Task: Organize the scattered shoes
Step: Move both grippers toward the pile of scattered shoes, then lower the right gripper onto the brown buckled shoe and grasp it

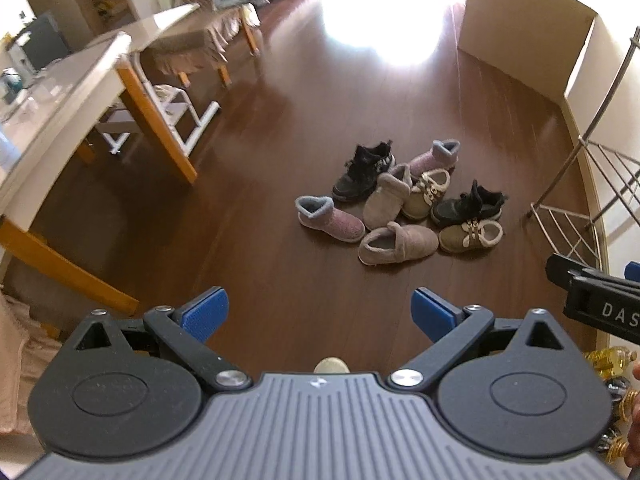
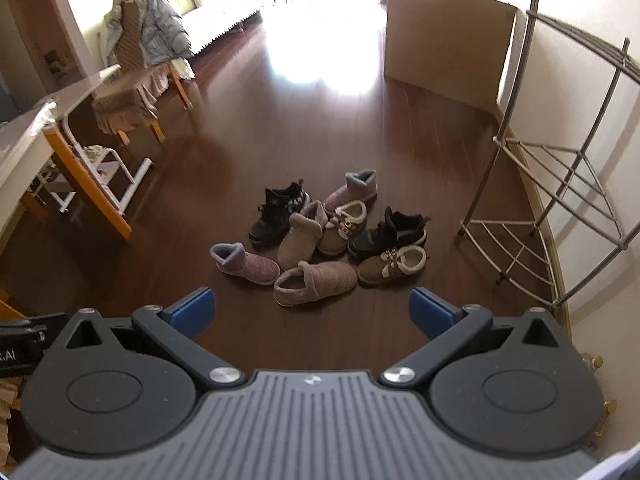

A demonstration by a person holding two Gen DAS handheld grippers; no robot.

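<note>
Eight shoes: we count them in one loose cluster on the dark wooden floor [image 2: 248,148], some touching.
Black sneakers: two, one [image 2: 278,216] at the far left of the cluster, one [image 2: 390,232] at its right.
Pink knit boots: two with grey cuffs, one [image 2: 244,264] at the near left, standing a little apart, one [image 2: 354,192] at the far side.
Grey slippers: two, one [image 2: 314,282] nearest us, one [image 2: 302,240] in the middle.
Tan strapped shoes: two with pale lining, one [image 2: 344,228] central, one [image 2: 394,268] at the near right.
Left gripper [image 1: 320,316]: we hold it above the floor, jaws spread wide, nothing between them.
Right gripper [image 2: 312,312]: jaws likewise spread and empty, short of the cluster.
Wire corner rack [image 2: 560,208]: one, against the right wall, shelves bare, apart from the shoes.
Cardboard box [image 2: 448,52]: one, farther along the same wall.
Bench [image 2: 28,148]: one at left, orange-legged, with a chair [image 2: 136,76] behind it.
Open room: bare floor around the cluster on all sides, widest at left and beyond.
</note>
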